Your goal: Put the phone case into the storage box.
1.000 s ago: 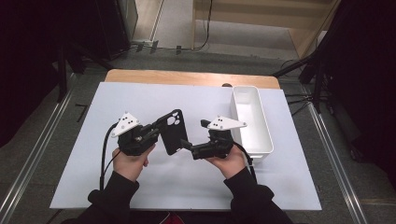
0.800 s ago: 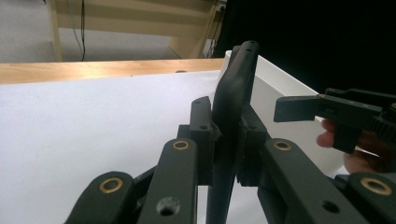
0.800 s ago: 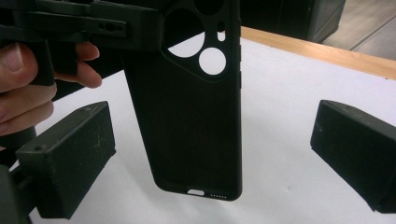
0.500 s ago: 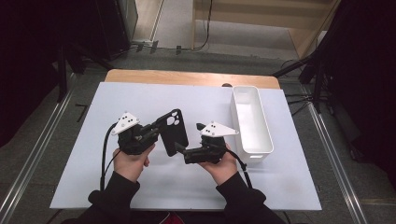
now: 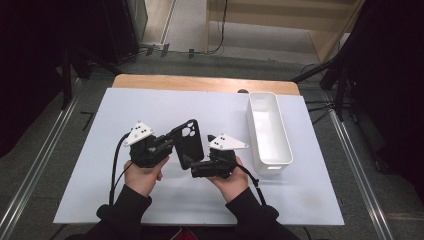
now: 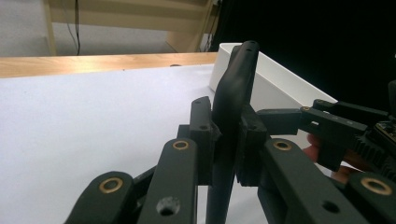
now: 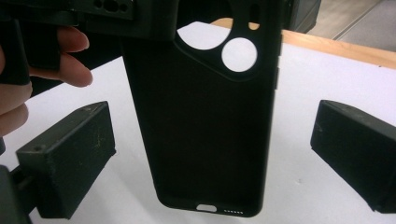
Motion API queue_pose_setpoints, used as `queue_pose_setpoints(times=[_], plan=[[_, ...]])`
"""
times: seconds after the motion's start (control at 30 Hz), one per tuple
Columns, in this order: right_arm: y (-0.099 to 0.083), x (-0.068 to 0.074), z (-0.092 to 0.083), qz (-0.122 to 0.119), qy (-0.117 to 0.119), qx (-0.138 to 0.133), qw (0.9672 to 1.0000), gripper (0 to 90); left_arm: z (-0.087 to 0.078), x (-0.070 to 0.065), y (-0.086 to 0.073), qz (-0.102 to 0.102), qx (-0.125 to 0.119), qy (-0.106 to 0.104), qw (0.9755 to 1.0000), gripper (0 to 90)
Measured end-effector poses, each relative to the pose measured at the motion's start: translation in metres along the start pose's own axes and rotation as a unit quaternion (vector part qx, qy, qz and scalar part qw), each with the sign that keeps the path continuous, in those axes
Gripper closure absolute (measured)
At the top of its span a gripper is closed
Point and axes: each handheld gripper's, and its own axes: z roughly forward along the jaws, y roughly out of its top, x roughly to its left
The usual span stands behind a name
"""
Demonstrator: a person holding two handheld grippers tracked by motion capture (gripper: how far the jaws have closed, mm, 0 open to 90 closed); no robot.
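Left gripper (image 5: 167, 143) clamps a black phone case (image 5: 189, 144) by its edge, upright above the desk (image 5: 300, 200); right gripper (image 7: 212, 154) stands released, jaws either side of the case's lower end. Light, flexible, likely slick: best pinched across its stiffer side rims

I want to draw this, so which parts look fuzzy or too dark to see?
High view: evenly lit and fairly sharp, but the room around the white table goes black. Left gripper view: the near jaws are soft, the phone case a dark edge-on shape. Right gripper view: the case is nearly plain black, and the open right gripper has blurry pads.
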Motion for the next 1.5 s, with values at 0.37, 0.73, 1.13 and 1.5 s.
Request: queue_pose_setpoints(times=[0.37, 0.73, 1.13, 1.5], plan=[[-0.002, 0.004, 0.004, 0.003, -0.014, 0.009, 0.9999, 0.0, 0.003, -0.008, -0.003, -0.001, 0.007, -0.012, 0.9999, 80.1], [-0.001, 0.003, 0.006, 0.005, -0.016, 0.012, 0.9998, 0.0, 0.007, -0.020, -0.009, -0.003, 0.012, -0.028, 0.9995, 80.1], [0.000, 0.002, 0.003, -0.005, -0.014, 0.007, 0.9999, 12.9, 0.010, -0.028, -0.012, -0.001, 0.013, -0.040, 0.9991, 79.9], [-0.001, 0.001, 0.005, -0.004, -0.010, 0.016, 0.9998, 13.7, 0.005, -0.027, -0.008, 0.005, -0.001, -0.041, 0.9992, 74.3]])
